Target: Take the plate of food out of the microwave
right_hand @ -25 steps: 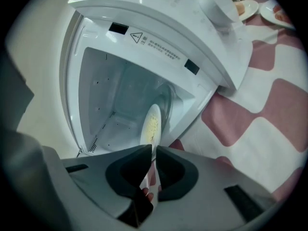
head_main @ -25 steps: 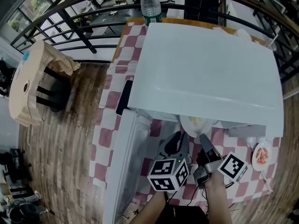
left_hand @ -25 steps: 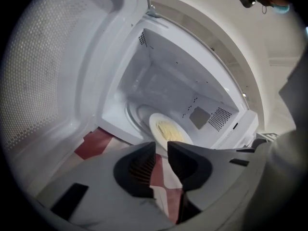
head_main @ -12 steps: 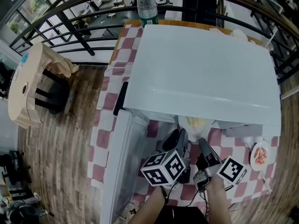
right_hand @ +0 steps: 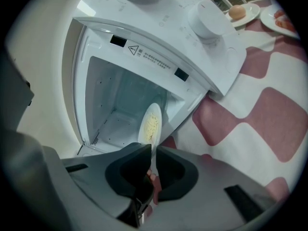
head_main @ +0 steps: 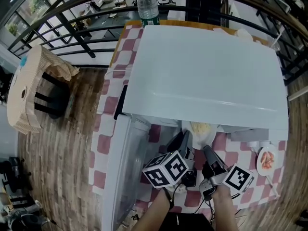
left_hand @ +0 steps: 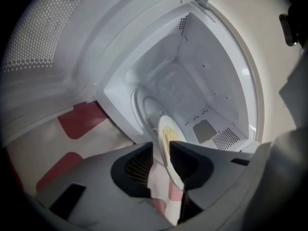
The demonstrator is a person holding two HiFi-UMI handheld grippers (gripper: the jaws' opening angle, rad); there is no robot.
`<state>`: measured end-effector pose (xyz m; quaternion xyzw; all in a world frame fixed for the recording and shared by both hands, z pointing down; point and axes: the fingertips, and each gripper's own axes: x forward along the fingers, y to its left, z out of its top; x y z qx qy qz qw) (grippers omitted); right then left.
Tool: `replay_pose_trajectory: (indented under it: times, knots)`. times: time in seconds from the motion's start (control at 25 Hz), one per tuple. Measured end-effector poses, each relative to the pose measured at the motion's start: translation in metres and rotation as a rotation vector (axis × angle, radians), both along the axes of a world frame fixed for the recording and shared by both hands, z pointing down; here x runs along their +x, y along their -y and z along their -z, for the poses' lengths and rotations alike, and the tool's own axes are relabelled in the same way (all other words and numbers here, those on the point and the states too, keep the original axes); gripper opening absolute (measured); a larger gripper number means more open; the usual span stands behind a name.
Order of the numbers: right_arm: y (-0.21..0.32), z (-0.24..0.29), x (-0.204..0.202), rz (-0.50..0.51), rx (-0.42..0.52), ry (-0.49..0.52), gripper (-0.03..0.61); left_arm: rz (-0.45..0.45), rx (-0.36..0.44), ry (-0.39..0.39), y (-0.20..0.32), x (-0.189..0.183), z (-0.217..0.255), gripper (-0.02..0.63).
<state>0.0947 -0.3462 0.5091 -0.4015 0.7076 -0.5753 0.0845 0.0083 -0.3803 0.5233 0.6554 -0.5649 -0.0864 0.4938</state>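
A white plate (head_main: 199, 130) of pale yellow food pokes out from under the front edge of the white microwave (head_main: 207, 71), whose door (head_main: 122, 167) hangs open at the left. My right gripper (head_main: 208, 150) is shut on the plate's near rim. In the right gripper view the plate (right_hand: 150, 124) stands edge-on, pinched at the jaws (right_hand: 154, 147). My left gripper (head_main: 185, 139) sits just left of it. Its jaws (left_hand: 160, 143) have just been opening and stand wide, with the plate (left_hand: 168, 143) rim loose between them, close to the right jaw. The microwave cavity (left_hand: 192, 81) lies behind.
A water bottle (head_main: 147, 6) stands behind the microwave. A small plate of reddish food (head_main: 267, 160) rests on the red-checked tablecloth (head_main: 103, 143) at the right. Another plate with a round item (right_hand: 240, 12) sits beyond the microwave's knob (right_hand: 207, 18). A wicker chair (head_main: 29, 90) is at the far left.
My left gripper has rolled, its marker cube turning and shifting slightly left. The plate shows a bit more beneath the microwave's edge. My right gripper has barely moved.
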Motion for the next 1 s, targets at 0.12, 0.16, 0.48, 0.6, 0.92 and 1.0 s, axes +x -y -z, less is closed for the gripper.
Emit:
replay_pose_trajectory:
  times: [0.12,0.16,0.48,0.6,0.92,1.0]
  knots:
    - [-0.001,0.001,0.0,0.003,0.007,0.005,0.026,-0.023,0.007,-0.008,0.0,0.005,-0.001,0.109]
    - [-0.001,0.001,0.0,0.002,0.006,0.005,0.028,-0.029,0.007,-0.009,-0.001,0.006,-0.002,0.106]
    - [-0.003,0.002,0.001,-0.006,-0.004,0.006,0.026,-0.046,0.02,-0.086,-0.003,0.016,-0.001,0.08]
    - [-0.003,-0.001,0.001,-0.007,-0.006,0.007,0.026,-0.031,0.015,-0.145,-0.004,0.015,-0.003,0.072]
    - [-0.013,-0.006,0.003,-0.012,-0.017,0.016,0.031,-0.059,0.064,-0.121,-0.013,0.018,0.003,0.06]
    - [-0.017,-0.006,0.005,-0.017,-0.026,0.009,0.034,-0.067,0.071,-0.107,-0.016,0.02,0.004,0.06]
